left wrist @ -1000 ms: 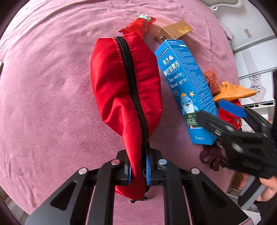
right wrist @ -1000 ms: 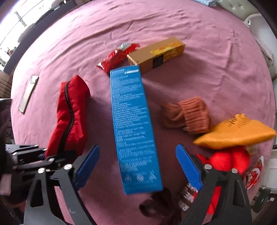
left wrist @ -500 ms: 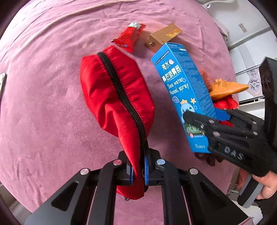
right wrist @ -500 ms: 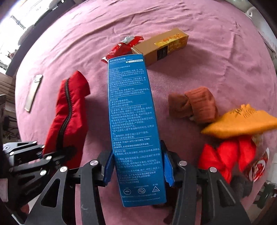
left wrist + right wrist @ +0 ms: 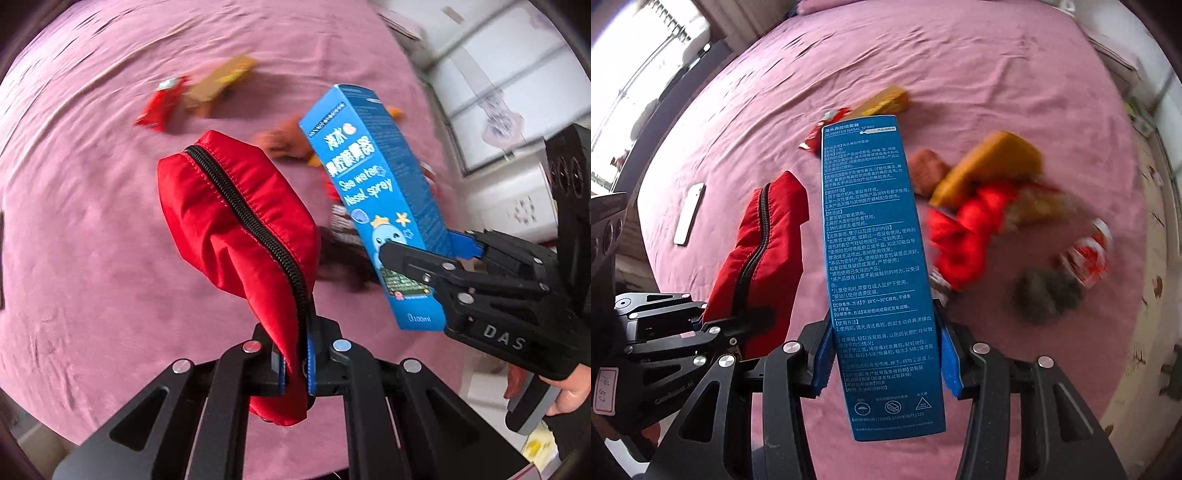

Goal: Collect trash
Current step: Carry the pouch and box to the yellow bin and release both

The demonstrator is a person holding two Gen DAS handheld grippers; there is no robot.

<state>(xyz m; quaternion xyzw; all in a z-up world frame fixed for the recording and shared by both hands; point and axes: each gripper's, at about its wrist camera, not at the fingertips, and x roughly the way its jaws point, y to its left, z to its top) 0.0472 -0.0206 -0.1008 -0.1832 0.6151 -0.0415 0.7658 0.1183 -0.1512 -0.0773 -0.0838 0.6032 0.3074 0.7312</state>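
My left gripper (image 5: pixel 293 363) is shut on the lower end of a red zippered pouch (image 5: pixel 236 240), which it holds up off the pink bedspread (image 5: pixel 74 221). The same red pouch (image 5: pixel 764 251) appears at the left of the right wrist view. A tall blue nasal-spray box (image 5: pixel 873 266) stands between the blue pads of my right gripper (image 5: pixel 884 363), which is shut on its lower part. In the left wrist view the blue box (image 5: pixel 373 192) hangs in the air to the right of the pouch, with the right gripper (image 5: pixel 424 254) around it.
On the bedspread lie a red wrapper (image 5: pixel 160 105), a tan carton (image 5: pixel 218 83), a brown sock (image 5: pixel 925 170), an orange cloth (image 5: pixel 990 166), red fabric (image 5: pixel 964 236), a dark sock (image 5: pixel 1047 295) and a phone (image 5: pixel 689 212). White cabinets (image 5: pixel 498 92) stand beyond the bed's right edge.
My right gripper closed on the blue box and lifted it off the bed. My left gripper rose with the red pouch. Both now sit higher above the bedspread.
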